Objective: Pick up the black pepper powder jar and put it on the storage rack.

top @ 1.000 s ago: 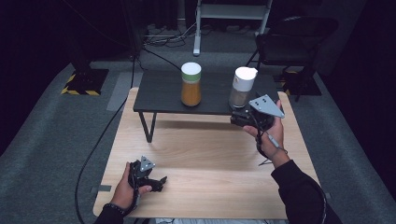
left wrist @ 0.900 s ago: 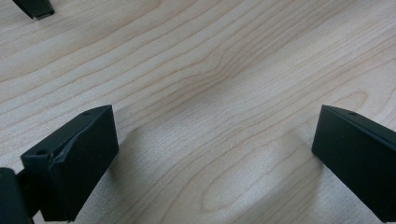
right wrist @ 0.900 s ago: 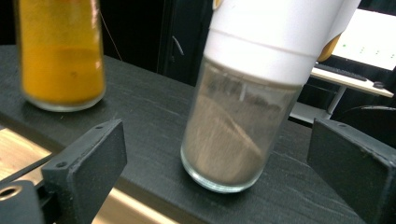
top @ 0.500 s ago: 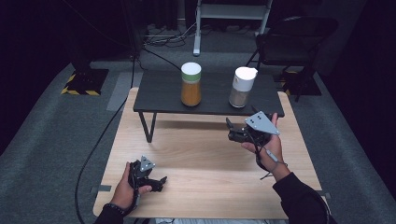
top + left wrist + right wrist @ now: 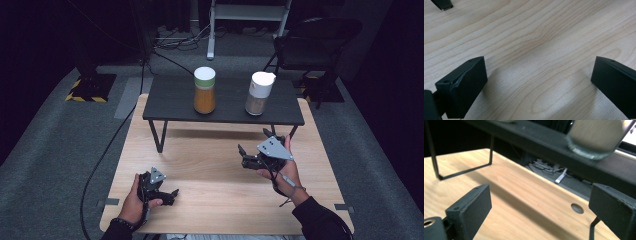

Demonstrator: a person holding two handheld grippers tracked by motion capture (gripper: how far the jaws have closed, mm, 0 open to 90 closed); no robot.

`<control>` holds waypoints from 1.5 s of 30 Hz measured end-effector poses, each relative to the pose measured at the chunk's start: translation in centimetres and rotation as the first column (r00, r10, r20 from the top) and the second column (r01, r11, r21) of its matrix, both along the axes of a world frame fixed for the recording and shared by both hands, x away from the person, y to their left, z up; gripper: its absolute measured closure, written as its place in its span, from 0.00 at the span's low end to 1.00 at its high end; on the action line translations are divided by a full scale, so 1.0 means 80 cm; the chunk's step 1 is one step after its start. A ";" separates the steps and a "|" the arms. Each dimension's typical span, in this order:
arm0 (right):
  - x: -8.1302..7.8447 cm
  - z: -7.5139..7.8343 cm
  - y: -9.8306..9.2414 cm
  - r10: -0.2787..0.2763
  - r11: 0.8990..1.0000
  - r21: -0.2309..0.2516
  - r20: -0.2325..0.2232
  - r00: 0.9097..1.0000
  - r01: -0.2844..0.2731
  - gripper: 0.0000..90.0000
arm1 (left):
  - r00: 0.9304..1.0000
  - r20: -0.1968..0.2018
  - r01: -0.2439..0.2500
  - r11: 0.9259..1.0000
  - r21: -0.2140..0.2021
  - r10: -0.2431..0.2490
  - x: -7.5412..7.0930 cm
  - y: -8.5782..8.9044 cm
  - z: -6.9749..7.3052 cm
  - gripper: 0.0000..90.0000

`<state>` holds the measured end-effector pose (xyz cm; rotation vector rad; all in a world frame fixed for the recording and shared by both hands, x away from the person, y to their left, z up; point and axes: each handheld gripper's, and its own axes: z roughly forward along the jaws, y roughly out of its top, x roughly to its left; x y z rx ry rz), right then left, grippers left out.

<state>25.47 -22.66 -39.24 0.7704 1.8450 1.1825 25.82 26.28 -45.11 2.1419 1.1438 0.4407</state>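
Observation:
Two jars stand on a low black table (image 5: 230, 111): an orange-filled jar (image 5: 205, 90) with a white lid at the left, and a pale jar (image 5: 260, 93) with a white lid at the right. My right gripper (image 5: 245, 156) hovers over the wooden table (image 5: 210, 165) in front of the pale jar, open and holding nothing. In the right gripper view the gripper (image 5: 540, 195) looks up at the pale jar's base (image 5: 596, 137) above the black table's edge (image 5: 554, 147). My left gripper (image 5: 172, 194) rests low at the front left, and in its own view the left gripper (image 5: 539, 70) is open over bare wood.
The black table's thin metal legs (image 5: 159, 137) stand on the wooden table. Grey carpet surrounds the wooden table. A dark chair (image 5: 312, 42) and a white frame (image 5: 247, 12) stand behind it, with cables (image 5: 175, 37) on the floor.
My right gripper has come down and back from beside the pale jar toward the wooden table, a little to the left. The left gripper and both jars have stayed put.

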 end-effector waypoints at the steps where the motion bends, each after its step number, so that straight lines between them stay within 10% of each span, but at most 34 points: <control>1: 0.000 -0.002 0.000 0.004 1.000 -0.006 -0.006 1.000 -0.005 0.05 | 1.000 0.000 0.000 1.000 0.000 0.000 0.000 0.000 0.000 0.00; 26: -0.012 -0.064 -0.001 0.070 0.993 -0.080 -0.158 0.985 -0.083 0.05 | 1.000 0.003 0.006 1.000 0.000 -0.006 0.000 0.001 0.000 0.01; 45: -0.019 -0.080 -0.029 0.044 0.981 -0.164 -0.306 0.951 -0.099 0.04 | 1.000 0.003 0.006 1.000 0.000 -0.006 0.000 0.001 0.000 0.01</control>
